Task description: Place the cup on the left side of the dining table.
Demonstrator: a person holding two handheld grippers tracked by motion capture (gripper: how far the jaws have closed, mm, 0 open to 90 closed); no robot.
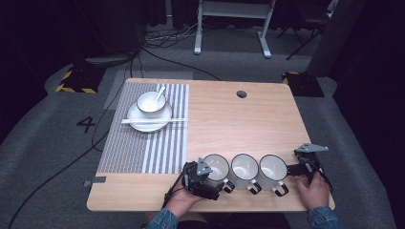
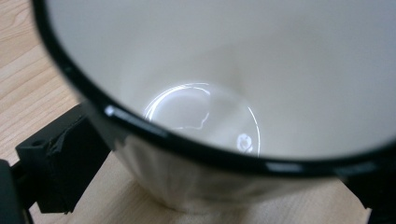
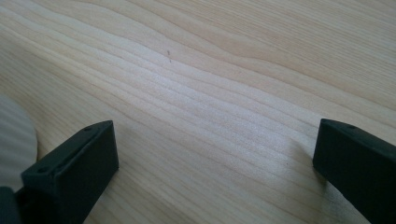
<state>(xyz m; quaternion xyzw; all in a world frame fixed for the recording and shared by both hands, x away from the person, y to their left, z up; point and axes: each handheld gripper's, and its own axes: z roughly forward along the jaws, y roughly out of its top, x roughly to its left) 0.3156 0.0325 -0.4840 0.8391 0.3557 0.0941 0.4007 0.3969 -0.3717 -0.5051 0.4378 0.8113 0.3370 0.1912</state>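
Three white mugs with black rims stand in a row near the table's front edge: left mug [image 1: 216, 167], middle mug [image 1: 244, 167], right mug [image 1: 272, 168]. My left gripper [image 1: 211, 177] is open, its jaws set wide on either side of the left mug [image 2: 224, 70], whose bare inside looms close in the left gripper view. One fingertip [image 2: 60, 163] lies right against the mug's outer wall. My right gripper [image 1: 293, 169] rests low over the wood just right of the right mug [image 3: 14, 140], open [image 3: 215, 158] with nothing between its jaws.
A striped grey placemat [image 1: 143, 143] covers the table's left side. On it sits a white plate [image 1: 162, 123] with a bowl [image 1: 151, 102], a spoon and chopsticks [image 1: 153, 120]. A cable hole [image 1: 241, 94] lies at the back. The front edge is close behind the mugs.
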